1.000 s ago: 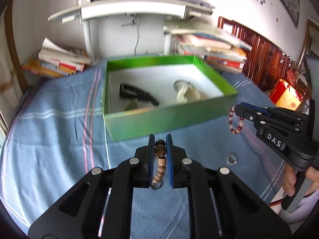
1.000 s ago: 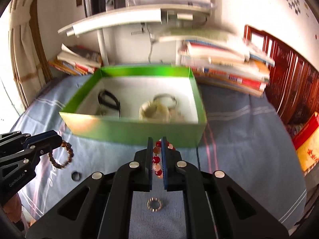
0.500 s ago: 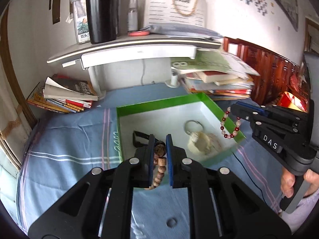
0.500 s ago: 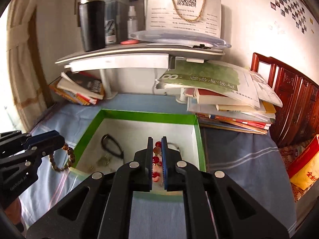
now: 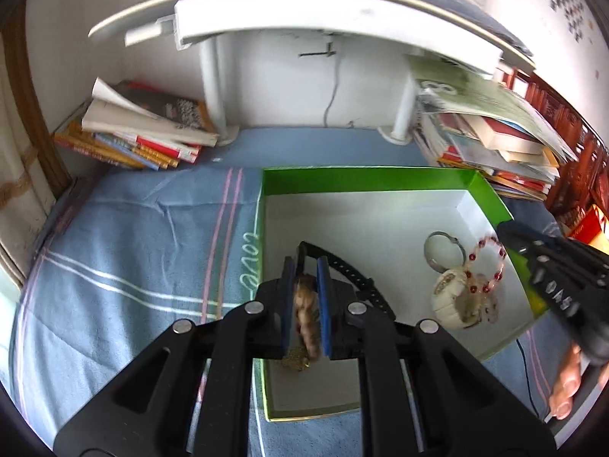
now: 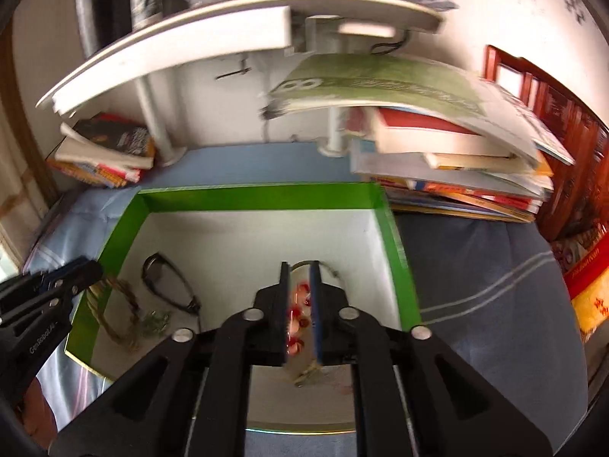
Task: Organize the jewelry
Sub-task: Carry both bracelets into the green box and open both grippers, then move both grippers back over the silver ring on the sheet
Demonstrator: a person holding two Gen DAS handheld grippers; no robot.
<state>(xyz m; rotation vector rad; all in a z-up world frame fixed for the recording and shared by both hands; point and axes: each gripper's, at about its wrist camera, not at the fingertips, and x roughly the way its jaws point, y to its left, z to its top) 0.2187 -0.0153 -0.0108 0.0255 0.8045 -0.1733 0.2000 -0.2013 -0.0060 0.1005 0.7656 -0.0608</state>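
Two bead bracelets hang over the one green box (image 5: 384,179): the brown bracelet (image 5: 305,310) pinched in the nearly closed left gripper (image 5: 306,266), the red bracelet (image 6: 296,321) between the right gripper (image 6: 300,270) jaws, which have just been opening; contact is blurred

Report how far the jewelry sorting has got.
Done: a black strap, a key ring and a cream bracelet lie in the green box.

In hand: both grippers are over the box. The left gripper pinches a brown bead bracelet. The right gripper has just been opening; the red bead bracelet sits between its jaws.

Left: release both.
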